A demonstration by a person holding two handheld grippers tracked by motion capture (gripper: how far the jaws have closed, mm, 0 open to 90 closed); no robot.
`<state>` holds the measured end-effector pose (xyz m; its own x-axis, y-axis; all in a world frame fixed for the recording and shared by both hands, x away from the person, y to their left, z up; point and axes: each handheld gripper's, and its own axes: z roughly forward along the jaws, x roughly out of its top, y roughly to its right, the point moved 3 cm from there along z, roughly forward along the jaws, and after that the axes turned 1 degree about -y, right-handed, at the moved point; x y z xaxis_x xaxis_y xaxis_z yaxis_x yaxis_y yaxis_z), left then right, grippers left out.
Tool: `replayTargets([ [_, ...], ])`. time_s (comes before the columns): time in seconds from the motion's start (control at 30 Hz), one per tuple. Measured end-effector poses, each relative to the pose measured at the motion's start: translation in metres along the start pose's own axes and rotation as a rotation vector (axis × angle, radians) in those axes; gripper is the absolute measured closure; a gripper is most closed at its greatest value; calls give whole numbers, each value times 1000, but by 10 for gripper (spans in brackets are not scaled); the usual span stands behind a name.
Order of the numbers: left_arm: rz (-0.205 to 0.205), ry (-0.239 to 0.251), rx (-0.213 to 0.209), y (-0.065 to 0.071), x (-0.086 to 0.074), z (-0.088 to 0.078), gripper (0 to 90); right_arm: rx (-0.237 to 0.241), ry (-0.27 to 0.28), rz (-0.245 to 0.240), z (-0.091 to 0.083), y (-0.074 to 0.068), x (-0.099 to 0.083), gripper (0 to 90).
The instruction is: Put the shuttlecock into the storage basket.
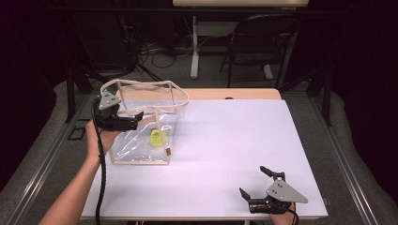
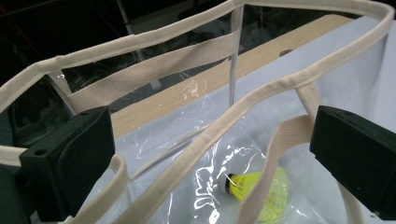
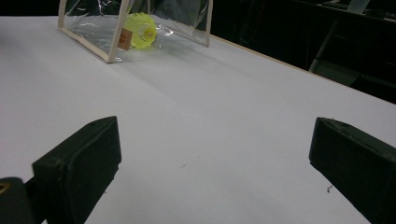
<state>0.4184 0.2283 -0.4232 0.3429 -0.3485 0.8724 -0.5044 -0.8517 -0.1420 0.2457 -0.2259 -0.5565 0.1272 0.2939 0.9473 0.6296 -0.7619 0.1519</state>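
The yellow shuttlecock [image 1: 156, 137] lies already on the bottom of the clear bag [image 1: 141, 123], so the main work looks done; what is left is probably only to take the hands away. The left gripper [image 1: 133, 120] hangs at the bag's rim with jaws wide apart, holding nothing. The right gripper [image 1: 254, 185] rests open on the white table [image 1: 234, 140]. Behind stand a dark chair [image 1: 263, 42] and cables on the floor.
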Motion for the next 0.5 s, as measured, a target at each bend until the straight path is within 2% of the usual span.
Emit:
replayTargets([
  [0.23, 14, 37, -22, 11, -5, -8, 0, 1, -3, 9, 1, 2, -1, 19],
  [0.5, 34, 37, -55, 22, -13, -14, 0, 3, -2, 4, 0, 0, -1, 19],
])
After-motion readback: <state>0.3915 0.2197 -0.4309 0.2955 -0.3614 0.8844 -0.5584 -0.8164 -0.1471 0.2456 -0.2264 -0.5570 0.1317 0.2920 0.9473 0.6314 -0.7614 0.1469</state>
